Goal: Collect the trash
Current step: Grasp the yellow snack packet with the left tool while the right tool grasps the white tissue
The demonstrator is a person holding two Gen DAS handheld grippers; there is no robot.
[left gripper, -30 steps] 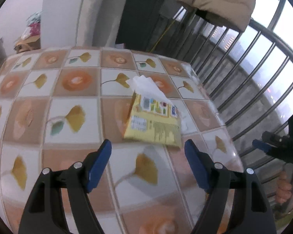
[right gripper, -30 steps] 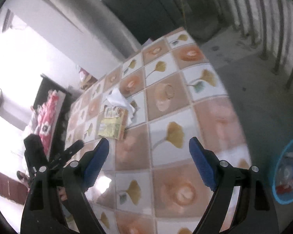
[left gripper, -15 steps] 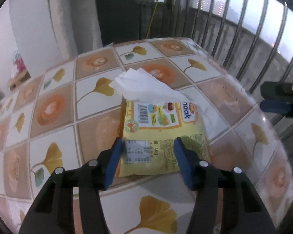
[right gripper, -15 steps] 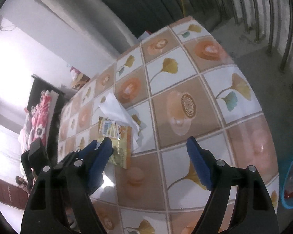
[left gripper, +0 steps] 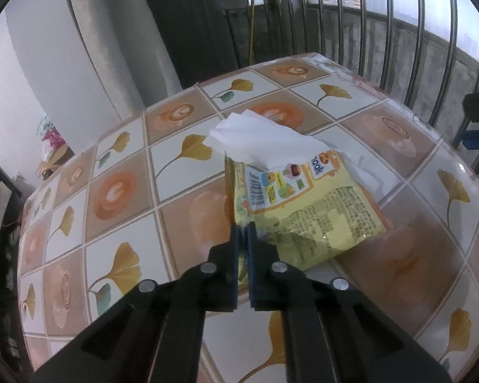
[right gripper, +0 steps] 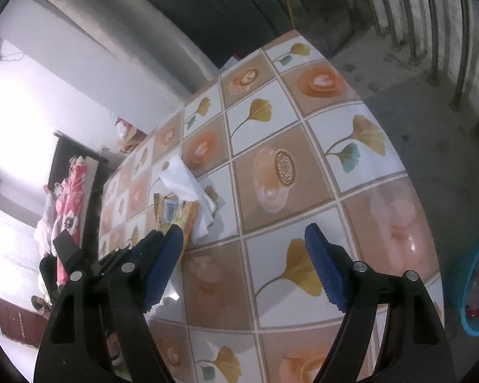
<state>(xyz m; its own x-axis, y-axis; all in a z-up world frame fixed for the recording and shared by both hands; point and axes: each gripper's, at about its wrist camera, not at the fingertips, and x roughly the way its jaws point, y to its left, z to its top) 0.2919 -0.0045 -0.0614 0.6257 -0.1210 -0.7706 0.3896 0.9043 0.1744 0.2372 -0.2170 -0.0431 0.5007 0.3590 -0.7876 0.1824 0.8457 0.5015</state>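
Now L gripper [left gripper: 243, 228] pinches snack wrapper [left gripper: 306, 210] corner.

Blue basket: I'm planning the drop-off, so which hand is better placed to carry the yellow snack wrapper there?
Left. The left gripper is shut on the yellow snack wrapper. The right gripper is open and empty, though the blue basket sits on its side.

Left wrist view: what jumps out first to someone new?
The left gripper, jaws just closed, pinches the near corner of a yellow snack wrapper in the middle of the table. A crumpled white tissue lies at the wrapper's far end. The right gripper hangs open over bare tiles.
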